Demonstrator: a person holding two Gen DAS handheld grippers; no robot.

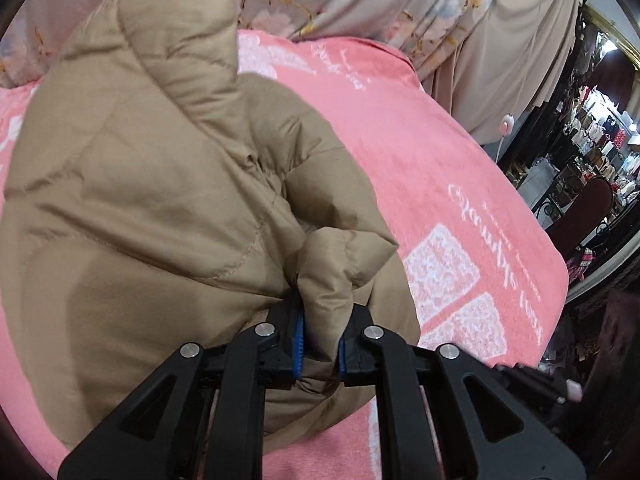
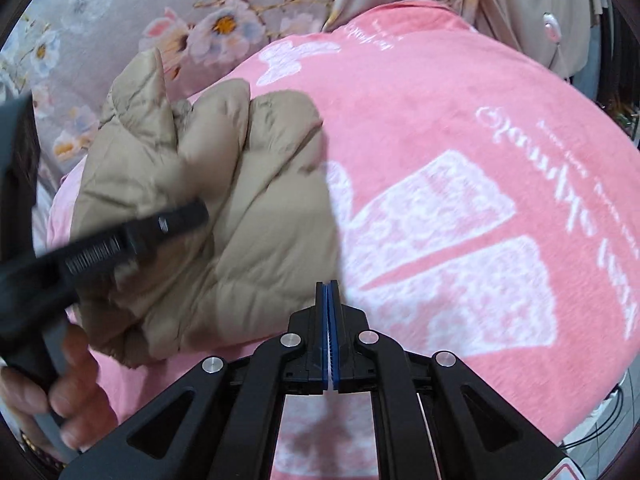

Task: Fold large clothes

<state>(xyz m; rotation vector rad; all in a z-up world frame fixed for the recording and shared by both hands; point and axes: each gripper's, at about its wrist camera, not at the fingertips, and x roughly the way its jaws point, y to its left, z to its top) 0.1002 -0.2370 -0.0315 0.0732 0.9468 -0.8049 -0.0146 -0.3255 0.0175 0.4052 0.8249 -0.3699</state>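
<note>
We pinch a fold of the tan puffer jacket [image 1: 160,184] in the left hand-held gripper [image 1: 320,344], probably to drag it across the bed [image 1: 460,152]; the right hand-held gripper [image 2: 329,336] is pressed together, empty.

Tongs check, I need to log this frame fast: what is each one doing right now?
Left tongs: closed on a fold of the tan puffer jacket.
Right tongs: closed, pads together, holding nothing.

jacket [image 1: 152,184]: tan quilted cloth, smooth, faint sheen | blanket [image 1: 420,152]: pink fleecy cloth, matt, white nap pattern | curtain [image 2: 132,20]: smooth flowered cloth | left gripper [image 1: 320,344]: matt black plastic, ribbed blue pads, bright metal pins
</note>
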